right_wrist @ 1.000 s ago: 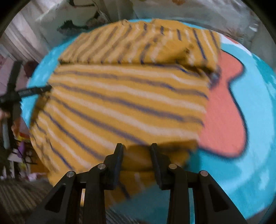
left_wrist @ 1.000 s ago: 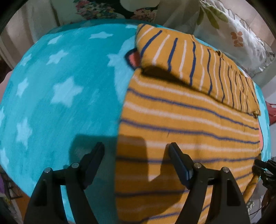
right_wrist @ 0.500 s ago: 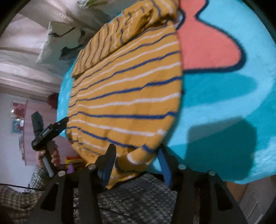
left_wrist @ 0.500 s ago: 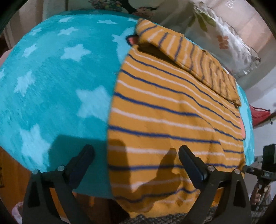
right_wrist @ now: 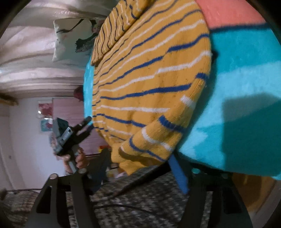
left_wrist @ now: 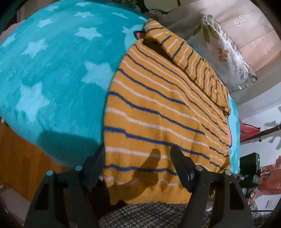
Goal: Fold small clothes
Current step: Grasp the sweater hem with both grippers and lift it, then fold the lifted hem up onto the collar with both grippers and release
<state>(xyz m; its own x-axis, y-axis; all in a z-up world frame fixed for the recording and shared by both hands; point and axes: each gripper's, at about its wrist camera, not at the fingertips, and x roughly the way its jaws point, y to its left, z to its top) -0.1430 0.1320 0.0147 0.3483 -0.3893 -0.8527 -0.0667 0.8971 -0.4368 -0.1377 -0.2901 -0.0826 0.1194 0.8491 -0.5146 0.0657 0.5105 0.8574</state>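
A yellow sweater [left_wrist: 158, 108] with blue and white stripes lies flat on a teal star blanket [left_wrist: 52, 70], its top part folded over at the far end. My left gripper [left_wrist: 138, 166] hovers over the near left hem corner. Its jaws are closing, with the hem between them but not pinched. In the right wrist view the sweater [right_wrist: 149, 73] droops over the bed's edge. My right gripper [right_wrist: 140, 166] straddles that hanging corner, its jaws opening and its pads off the cloth. A hand holds the left gripper [right_wrist: 73, 135] at the far corner.
Floral pillows [left_wrist: 224, 52] lean at the head of the bed. The blanket's pink patch [right_wrist: 228, 12] shows beside the sweater. An orange wooden bed side [left_wrist: 21, 157] drops below the blanket edge. Grey checked knit fabric [left_wrist: 149, 214] fills the foreground under both grippers.
Both grippers have drawn back to the bed's near edge. The right jaws spread off the hem corner and the view rolled. The left jaws widened, then narrowed.
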